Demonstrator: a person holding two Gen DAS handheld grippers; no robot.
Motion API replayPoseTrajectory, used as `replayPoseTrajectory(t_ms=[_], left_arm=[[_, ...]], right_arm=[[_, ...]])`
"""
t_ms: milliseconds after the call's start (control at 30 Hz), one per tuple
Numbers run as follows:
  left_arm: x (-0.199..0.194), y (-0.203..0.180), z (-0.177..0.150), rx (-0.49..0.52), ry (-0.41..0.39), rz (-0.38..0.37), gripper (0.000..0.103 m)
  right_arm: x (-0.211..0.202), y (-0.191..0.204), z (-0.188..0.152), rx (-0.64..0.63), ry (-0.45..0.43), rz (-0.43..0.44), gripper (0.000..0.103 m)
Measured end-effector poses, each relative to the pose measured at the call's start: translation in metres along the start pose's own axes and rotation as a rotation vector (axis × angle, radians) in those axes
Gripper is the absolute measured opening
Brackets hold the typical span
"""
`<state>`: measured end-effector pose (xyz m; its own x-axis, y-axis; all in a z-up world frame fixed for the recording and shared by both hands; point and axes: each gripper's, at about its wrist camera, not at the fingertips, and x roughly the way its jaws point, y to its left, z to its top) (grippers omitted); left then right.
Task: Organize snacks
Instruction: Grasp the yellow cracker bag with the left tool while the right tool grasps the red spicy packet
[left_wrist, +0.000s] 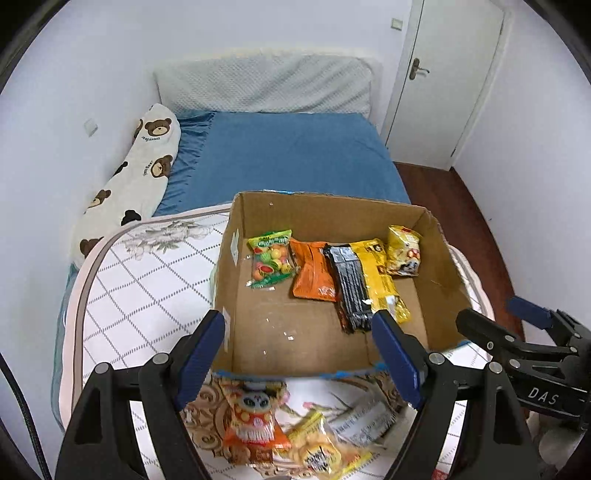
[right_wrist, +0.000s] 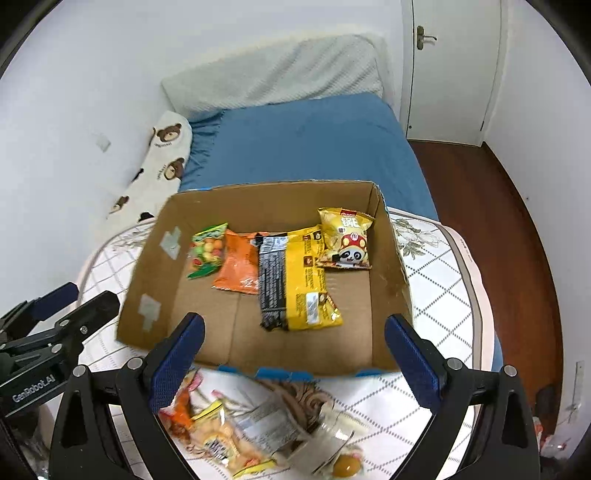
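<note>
Both the left tongs (left_wrist: 301, 354) and the right tongs (right_wrist: 293, 356) stand wide and empty above loose snack packets (right_wrist: 221, 439) on the quilt (left_wrist: 147, 295), near a cardboard box (right_wrist: 266, 199) holding five packets in a row.

White walls (left_wrist: 92, 55), white door (left_wrist: 450, 74), dark wooden floor (right_wrist: 498, 221), blue-sheeted bed (left_wrist: 295, 155) with bear-print pillow (left_wrist: 140, 166).

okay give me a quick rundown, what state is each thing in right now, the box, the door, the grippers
Cardboard box: open-topped, five snack packets lying flat inside.
Door: closed.
Left gripper: open, nothing between its fingers.
Right gripper: open, holding nothing.
Loose snack packets: lying outside the box, on the quilt.
</note>
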<state>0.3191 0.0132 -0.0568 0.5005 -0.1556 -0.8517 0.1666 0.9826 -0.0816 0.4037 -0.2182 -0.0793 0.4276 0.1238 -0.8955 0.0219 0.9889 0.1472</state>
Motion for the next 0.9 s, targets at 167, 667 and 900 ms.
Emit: replayPoseTrajectory(t_ms=[167,667,900], left_arm=[[-0.013,0.003,-0.033,-0.012,0.025,-0.002,0.081],[0.126,-0.006,-0.179,-0.297,0.597,-0.122,0.081],[0.163,-0.01,-0.183,-0.414,0.606,-0.066,0.08]], right_arm=[[-0.016,0.002,-0.031,0.03,0.021,0.032,0.1],[0.034,-0.086,-0.231,0.381,0.362,0.068,0.1],[0.042,-0.095,-0.293,0.352,0.502,0.049,0.099]])
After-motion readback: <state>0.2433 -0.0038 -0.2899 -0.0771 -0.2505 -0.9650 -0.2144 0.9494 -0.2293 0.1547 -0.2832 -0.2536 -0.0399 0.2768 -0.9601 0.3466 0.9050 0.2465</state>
